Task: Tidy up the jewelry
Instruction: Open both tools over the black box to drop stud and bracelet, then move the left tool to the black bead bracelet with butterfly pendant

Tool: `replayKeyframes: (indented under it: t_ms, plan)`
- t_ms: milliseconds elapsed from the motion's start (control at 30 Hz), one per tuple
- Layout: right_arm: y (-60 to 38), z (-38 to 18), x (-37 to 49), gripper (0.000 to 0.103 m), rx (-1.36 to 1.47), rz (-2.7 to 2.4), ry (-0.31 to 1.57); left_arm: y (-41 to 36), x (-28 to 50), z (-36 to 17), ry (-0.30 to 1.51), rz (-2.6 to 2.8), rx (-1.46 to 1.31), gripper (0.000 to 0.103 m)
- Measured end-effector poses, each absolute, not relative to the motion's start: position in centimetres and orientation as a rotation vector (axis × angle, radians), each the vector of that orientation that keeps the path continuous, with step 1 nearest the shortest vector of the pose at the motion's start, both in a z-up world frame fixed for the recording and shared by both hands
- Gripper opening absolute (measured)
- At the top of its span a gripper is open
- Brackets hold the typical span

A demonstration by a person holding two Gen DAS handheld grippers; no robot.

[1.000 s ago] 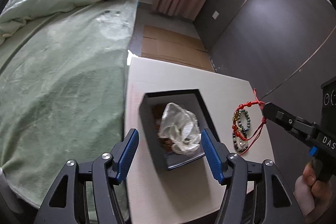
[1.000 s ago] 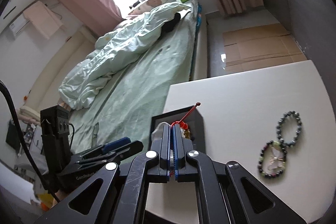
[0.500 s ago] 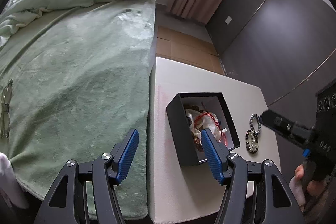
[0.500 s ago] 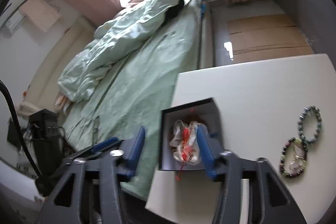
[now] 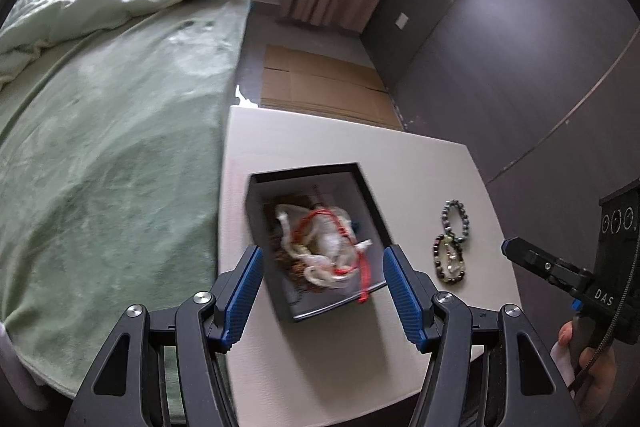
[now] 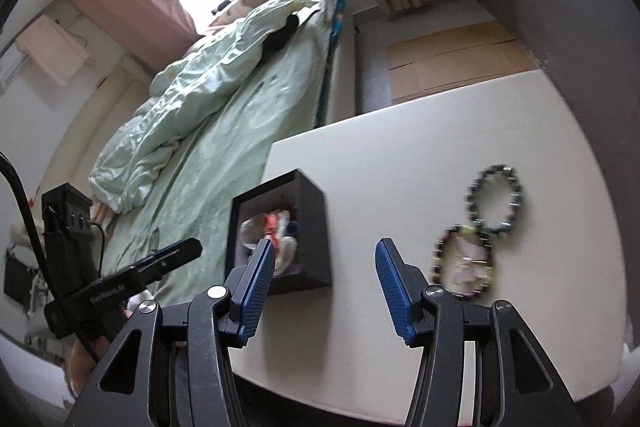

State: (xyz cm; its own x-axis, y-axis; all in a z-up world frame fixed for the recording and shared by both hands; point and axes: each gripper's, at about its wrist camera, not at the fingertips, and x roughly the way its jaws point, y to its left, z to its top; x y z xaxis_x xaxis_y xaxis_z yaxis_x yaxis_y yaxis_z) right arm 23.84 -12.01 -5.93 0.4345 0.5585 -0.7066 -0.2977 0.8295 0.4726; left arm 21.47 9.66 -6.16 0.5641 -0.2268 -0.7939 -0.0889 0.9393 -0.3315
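From the left wrist view, the left tool (image 5: 323,291) stands wide, its ribbed blue pads empty, straddling the near end of a square black box (image 5: 374,195) with matte walls on the pale, smooth bench (image 5: 328,143). Inside the box lies a red cord bracelet (image 5: 326,227) looped over crumpled clear plastic (image 5: 320,243) and brownish beads. Right of the box, two beaded bracelets rest on the bench, touching: a dark round-bead bracelet (image 5: 456,215) and a multicoloured bracelet (image 5: 450,261). The right tool (image 5: 520,255) shows side-on at the right edge. A soft green blanket covers the bed (image 5: 112,155).

From the right wrist view, the right tool (image 6: 325,287) is likewise wide and empty, over bare bench (image 6: 400,163) between the box (image 6: 314,227) and the bracelets. The dark bracelet (image 6: 496,199) and the multicoloured one (image 6: 464,261) appear blurred. The left tool (image 6: 188,251) is seen side-on, beside the box.
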Motion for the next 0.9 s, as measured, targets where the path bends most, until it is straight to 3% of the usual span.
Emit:
replayKeyframes:
  t_ms: [133, 267, 367, 600, 900]
  plan:
    - [-14.7, -6.1, 23.5, 0.062, 0.320, 0.504, 0.980, 7.7, 22.2, -5.8, 0.976, -0.110, -0.325, 0.063]
    - [-16.9, -6.7, 23.6, 0.064, 0.348, 0.471, 0.989, 5.5, 22.9, -5.6, 0.982, -0.142, -0.290, 0.063]
    - [-18.3, -7.1, 23.5, 0.076, 0.363, 0.443, 0.993, 4.1, 23.4, -5.6, 0.985, -0.161, -0.271, 0.063]
    - [-21.2, -8.0, 23.6, 0.086, 0.423, 0.431, 1.010, 0.9, 24.5, -5.8, 0.991, -0.203, -0.226, 0.063]
    - [-24.4, -9.1, 23.6, 0.087, 0.485, 0.383, 1.002, -2.8, 26.2, -7.1, 1.027, -0.252, -0.164, 0.062]
